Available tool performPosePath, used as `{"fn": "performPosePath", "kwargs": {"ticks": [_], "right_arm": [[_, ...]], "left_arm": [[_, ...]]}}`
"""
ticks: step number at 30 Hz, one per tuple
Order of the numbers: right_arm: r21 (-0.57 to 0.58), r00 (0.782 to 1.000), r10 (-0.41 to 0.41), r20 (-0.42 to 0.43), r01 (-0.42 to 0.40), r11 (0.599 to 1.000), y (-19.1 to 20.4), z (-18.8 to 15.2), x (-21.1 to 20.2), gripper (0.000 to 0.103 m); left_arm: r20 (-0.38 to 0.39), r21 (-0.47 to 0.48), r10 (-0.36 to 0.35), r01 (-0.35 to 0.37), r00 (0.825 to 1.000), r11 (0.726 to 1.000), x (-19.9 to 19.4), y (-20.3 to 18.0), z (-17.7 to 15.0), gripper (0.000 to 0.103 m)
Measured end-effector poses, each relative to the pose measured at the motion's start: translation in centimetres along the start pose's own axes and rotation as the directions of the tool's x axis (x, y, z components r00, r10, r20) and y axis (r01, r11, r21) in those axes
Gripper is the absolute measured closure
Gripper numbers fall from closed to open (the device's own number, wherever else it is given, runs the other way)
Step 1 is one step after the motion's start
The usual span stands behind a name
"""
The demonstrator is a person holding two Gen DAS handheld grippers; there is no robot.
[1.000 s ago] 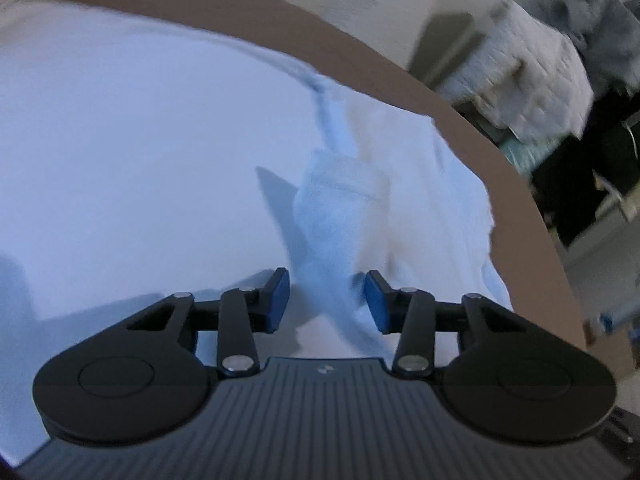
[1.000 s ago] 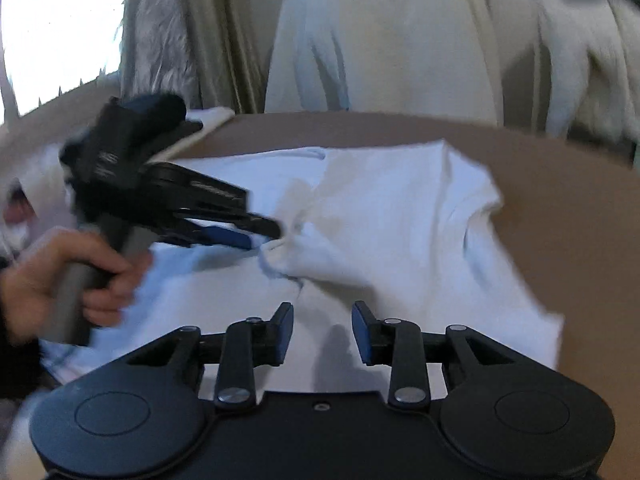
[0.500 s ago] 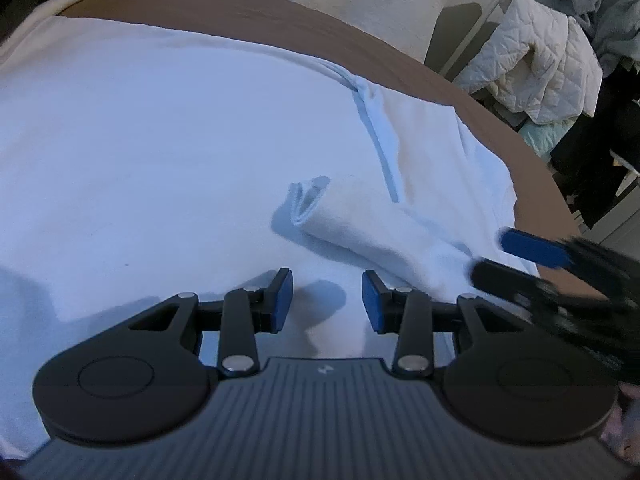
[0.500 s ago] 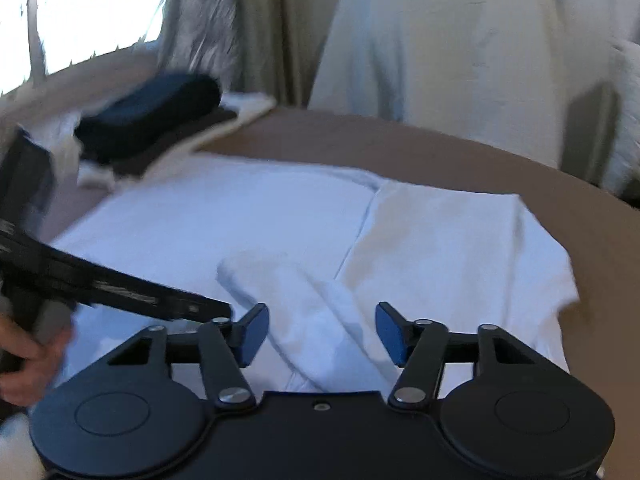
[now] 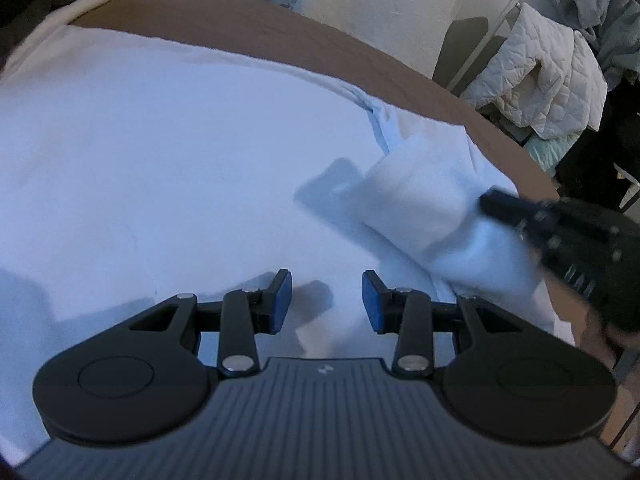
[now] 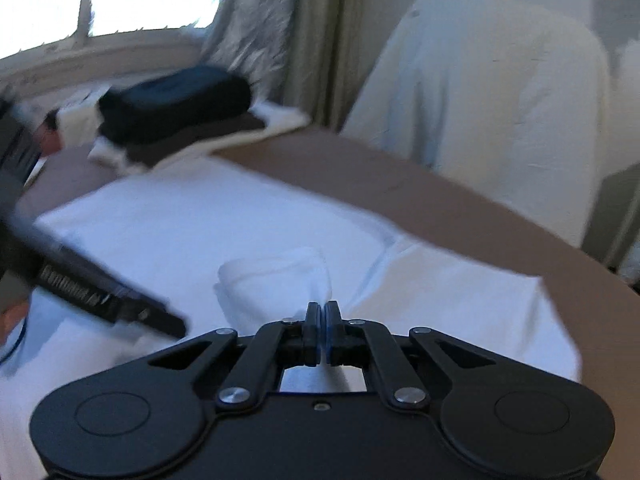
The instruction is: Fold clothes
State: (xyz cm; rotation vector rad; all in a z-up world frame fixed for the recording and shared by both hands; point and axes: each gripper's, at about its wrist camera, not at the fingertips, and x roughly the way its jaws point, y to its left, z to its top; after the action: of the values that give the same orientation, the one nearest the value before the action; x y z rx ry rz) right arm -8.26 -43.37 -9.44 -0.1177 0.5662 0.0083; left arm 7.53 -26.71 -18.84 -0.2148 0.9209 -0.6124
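A white shirt (image 5: 160, 160) lies spread flat on the brown table (image 5: 280, 40). Its sleeve (image 5: 420, 200) is folded inward over the body and lifted into a bunch. In the right wrist view my right gripper (image 6: 324, 314) is shut on the near end of that sleeve (image 6: 276, 276), with the fabric pinched between the pads. The same gripper (image 5: 486, 204) shows blurred at the right edge of the left wrist view. My left gripper (image 5: 326, 300) hovers open above the shirt body with nothing between its fingers. It also enters the right wrist view from the left (image 6: 176, 324).
A stack of folded dark and white clothes (image 6: 176, 108) sits at the table's far left corner. Beyond the table stands a chair draped in white cloth (image 6: 500, 100). A rack with a quilted white jacket (image 5: 540, 80) stands to the right. Bare brown table (image 6: 440, 208) rims the shirt.
My left gripper let the sleeve drop onto the shirt and stays open. My right gripper swung in from the right, opened around the sleeve and closed on it.
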Motion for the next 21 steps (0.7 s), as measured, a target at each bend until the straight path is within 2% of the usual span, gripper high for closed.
{"fn": "performPosePath", "kwargs": {"ticks": [3, 5, 9, 10, 12, 14, 15, 16, 17, 18, 19, 20, 21], "right_arm": [[0.036, 0.997, -0.070, 0.013, 0.069, 0.997, -2.5, 0.8, 0.0, 0.100], [0.058, 0.989, -0.150, -0.004, 0.150, 0.987, -4.3, 0.7, 0.9, 0.100], [0.109, 0.958, -0.265, -0.110, 0.277, 0.955, -8.3, -0.8, 4.2, 0.099], [0.115, 0.958, -0.265, -0.108, 0.277, 0.954, -8.9, -1.3, 4.7, 0.099], [0.156, 0.968, -0.212, -0.137, 0.233, 0.960, -10.2, -2.0, 5.6, 0.098], [0.227, 0.963, -0.176, -0.206, 0.222, 0.948, -11.6, -2.3, 6.4, 0.087], [0.271, 0.964, -0.154, -0.217, 0.211, 0.939, -12.1, -2.5, 6.4, 0.074], [0.321, 0.966, -0.129, -0.225, 0.199, 0.926, -12.7, -2.7, 6.4, 0.053], [0.385, 0.970, -0.099, -0.221, 0.180, 0.905, -13.3, -3.0, 6.3, 0.048], [0.426, 0.975, -0.060, -0.212, 0.148, 0.892, -13.7, -3.4, 6.1, 0.049], [0.436, 0.977, -0.032, -0.210, 0.123, 0.891, -13.7, -3.8, 6.1, 0.056], [0.394, 0.971, -0.068, -0.227, 0.156, 0.906, -13.1, -4.2, 6.0, 0.062], [0.325, 0.957, -0.149, -0.247, 0.227, 0.918, -12.4, -4.2, 6.1, 0.064]], "left_arm": [[0.015, 0.008, 0.002, -0.002, 1.000, 1.000, 0.3, -0.4, 0.8, 0.065], [0.022, 0.023, 0.005, -0.006, 1.000, 1.000, 0.6, -0.9, 1.4, 0.065], [0.010, 0.033, -0.016, 0.016, 1.000, 0.999, 0.6, -1.9, 1.5, 0.065], [-0.005, 0.032, -0.035, 0.035, 0.999, 0.999, 0.4, -2.1, 1.0, 0.065], [-0.045, 0.042, -0.074, 0.076, 0.996, 0.996, 0.2, -2.8, 0.0, 0.064], [-0.083, 0.066, -0.107, 0.113, 0.991, 0.991, 0.3, -3.9, -0.9, 0.063], [-0.099, 0.080, -0.121, 0.129, 0.988, 0.988, 0.5, -4.5, -1.3, 0.062], [-0.115, 0.092, -0.135, 0.146, 0.984, 0.985, 0.7, -5.0, -1.7, 0.061], [-0.132, 0.097, -0.153, 0.167, 0.979, 0.981, 0.9, -5.5, -2.1, 0.061], [-0.152, 0.106, -0.165, 0.182, 0.975, 0.978, 1.2, -6.1, -2.4, 0.061], [-0.165, 0.136, -0.138, 0.161, 0.977, 0.977, 1.2, -6.7, -3.0, 0.057], [-0.176, 0.167, -0.111, 0.141, 0.978, 0.976, 1.2, -7.2, -3.6, 0.053], [-0.187, 0.197, -0.083, 0.120, 0.979, 0.973, 1.2, -7.8, -4.1, 0.053]]}}
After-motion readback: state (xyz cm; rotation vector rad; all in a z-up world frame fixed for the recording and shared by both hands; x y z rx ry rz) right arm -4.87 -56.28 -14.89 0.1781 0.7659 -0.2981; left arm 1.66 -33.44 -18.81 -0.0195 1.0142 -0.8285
